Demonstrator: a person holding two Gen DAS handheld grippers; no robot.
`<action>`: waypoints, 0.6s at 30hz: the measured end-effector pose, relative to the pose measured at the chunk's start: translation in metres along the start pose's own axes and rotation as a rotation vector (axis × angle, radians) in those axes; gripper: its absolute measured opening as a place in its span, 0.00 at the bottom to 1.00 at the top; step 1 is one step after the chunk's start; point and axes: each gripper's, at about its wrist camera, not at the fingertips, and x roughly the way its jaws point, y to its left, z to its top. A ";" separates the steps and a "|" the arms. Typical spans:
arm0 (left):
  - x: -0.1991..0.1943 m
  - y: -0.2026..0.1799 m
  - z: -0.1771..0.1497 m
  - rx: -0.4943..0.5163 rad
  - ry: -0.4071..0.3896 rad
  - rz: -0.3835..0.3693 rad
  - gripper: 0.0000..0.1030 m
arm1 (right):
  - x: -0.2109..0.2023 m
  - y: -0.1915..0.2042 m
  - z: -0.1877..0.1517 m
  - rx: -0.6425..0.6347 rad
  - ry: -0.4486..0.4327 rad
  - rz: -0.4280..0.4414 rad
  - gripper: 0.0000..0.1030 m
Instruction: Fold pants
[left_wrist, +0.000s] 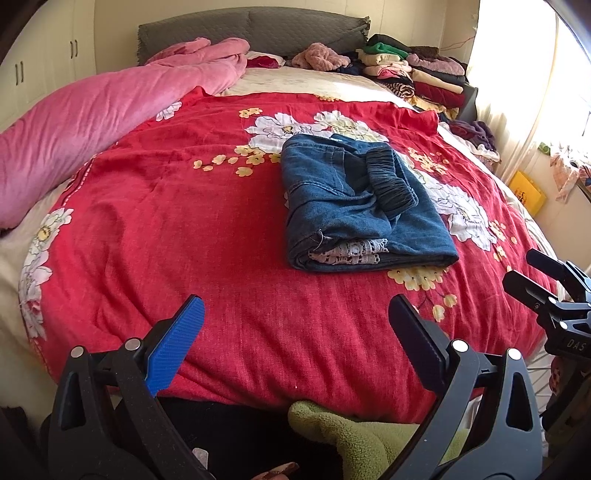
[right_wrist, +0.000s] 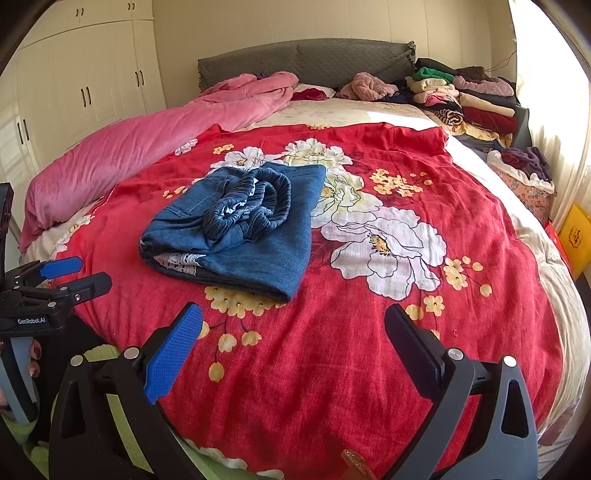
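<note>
Here, folded denim pants (left_wrist: 360, 201)

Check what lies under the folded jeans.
The jeans rest on the red floral blanket, its white flowers showing around them. White lace peeks between their layers; anything beneath is hidden.

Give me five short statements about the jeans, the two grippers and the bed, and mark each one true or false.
1. The jeans lie folded into a compact bundle on the red floral blanket. True.
2. The left gripper is clamped on the jeans. False: it is open and held back from them, gripping nothing.
3. The right gripper is open and empty. True.
4. The pink duvet covers the jeans. False: it is bunched along the bed's left side, apart from them.
5. Stacks of folded clothes sit near the grey headboard. True.
</note>
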 end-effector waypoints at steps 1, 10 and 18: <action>-0.002 0.002 0.000 -0.002 0.001 0.001 0.91 | -0.001 0.000 0.000 0.000 0.000 0.000 0.96; -0.001 0.003 0.000 -0.001 0.014 0.017 0.91 | -0.001 0.000 0.000 0.002 0.002 -0.002 0.96; 0.000 0.003 0.000 -0.001 0.020 0.023 0.91 | -0.001 0.000 0.000 -0.001 0.005 -0.002 0.96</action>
